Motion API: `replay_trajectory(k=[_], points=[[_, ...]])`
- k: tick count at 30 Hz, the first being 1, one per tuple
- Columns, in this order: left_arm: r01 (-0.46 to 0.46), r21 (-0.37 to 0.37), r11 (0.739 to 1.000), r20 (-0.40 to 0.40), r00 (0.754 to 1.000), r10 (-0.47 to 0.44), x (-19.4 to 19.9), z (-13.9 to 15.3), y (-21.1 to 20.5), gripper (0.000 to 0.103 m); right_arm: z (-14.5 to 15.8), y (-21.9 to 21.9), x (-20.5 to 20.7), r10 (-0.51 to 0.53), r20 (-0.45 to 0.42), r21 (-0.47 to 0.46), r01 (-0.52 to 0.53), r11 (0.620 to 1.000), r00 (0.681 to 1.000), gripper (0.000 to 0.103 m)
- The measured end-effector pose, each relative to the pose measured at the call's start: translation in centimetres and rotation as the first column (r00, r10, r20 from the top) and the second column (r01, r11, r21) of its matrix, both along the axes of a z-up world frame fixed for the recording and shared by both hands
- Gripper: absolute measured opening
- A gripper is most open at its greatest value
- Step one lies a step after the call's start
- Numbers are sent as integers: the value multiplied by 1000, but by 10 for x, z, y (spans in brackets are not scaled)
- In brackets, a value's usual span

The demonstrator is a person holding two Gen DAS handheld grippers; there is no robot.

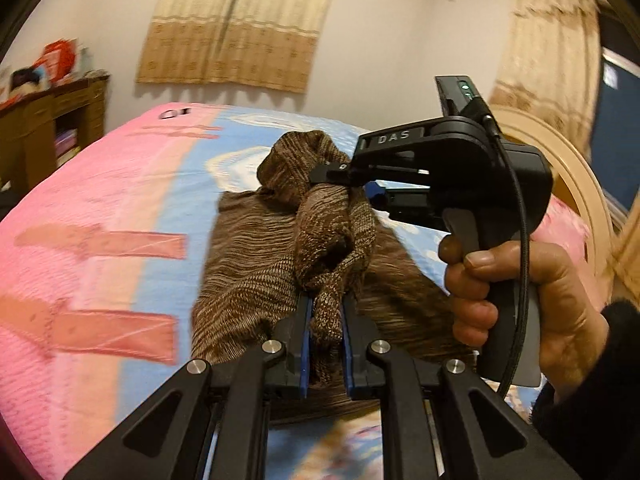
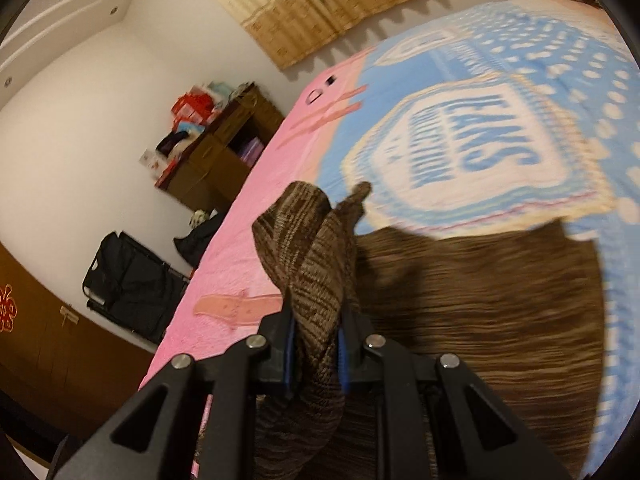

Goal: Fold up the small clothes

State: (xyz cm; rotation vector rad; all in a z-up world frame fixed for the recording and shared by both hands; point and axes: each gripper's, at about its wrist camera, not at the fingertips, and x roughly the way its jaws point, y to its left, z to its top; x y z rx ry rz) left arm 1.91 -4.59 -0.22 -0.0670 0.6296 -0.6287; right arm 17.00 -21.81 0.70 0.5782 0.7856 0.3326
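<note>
2 grippers clamping the same brown knit garment [image 1: 256, 264], lifting bunched edges off the bed [image 1: 80, 240].

Left gripper [image 1: 325, 312]: blue pads [image 1: 305, 344] pinching a twisted strip of knit, fabric trailing back between the fingers. Right gripper [image 1: 340, 178]: gripping another bunch higher up, just above the left one's grasp; right hand [image 1: 520, 300] squeezing the trigger. In the right wrist view, right gripper [image 2: 316, 320] pinching a thick fold, cloth hanging down past the pads.

Rest of garment lying spread on the blue-and-pink bedspread, near the printed badge [image 2: 472, 148].

Risks, as judgement:
- Twisted bunches carrying over into the fold, giving a lumpy, uneven result; cause: grasping rope-like wads instead of flat edges.
- Knit slipping from 1 pad pair if pulling apart too hard.
- Lower layer dragging along, wrinkling.

Hard to make out:
- Garment type and which corners being held; sleeves or hem not distinguishable.
- Near edge hiding behind gripper frames.
- Motion blur smearing the cloth surface in the right wrist view.
</note>
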Motion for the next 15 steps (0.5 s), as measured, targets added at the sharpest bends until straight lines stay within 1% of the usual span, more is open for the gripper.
replay_trajectory(k=[4, 7, 10, 13, 14, 15], points=[[72, 47, 996, 7, 997, -73, -6, -3, -33, 12, -11, -42, -13, -49, -13, 30, 49, 998, 999, 19], [110, 83, 990, 8, 994, -111, -3, -8, -55, 12, -20, -65, -20, -57, -32, 57, 59, 997, 998, 19], [129, 120, 984, 0, 992, -130, -4, -18, -72, 12, -33, -85, -23, -69, -54, 63, 73, 995, 996, 19], [141, 164, 976, -22, 990, -140, -1, -29, -79, 12, -48, -101, -25, -60, -69, 71, 65, 995, 996, 20], [143, 180, 973, -33, 990, -139, -1, -34, -79, 12, -52, -102, -26, -54, -72, 61, 59, 996, 996, 20], [144, 187, 972, -39, 990, -139, 0, -36, -79, 13, -56, -104, -28, -63, -77, 37, 66, 997, 995, 24]])
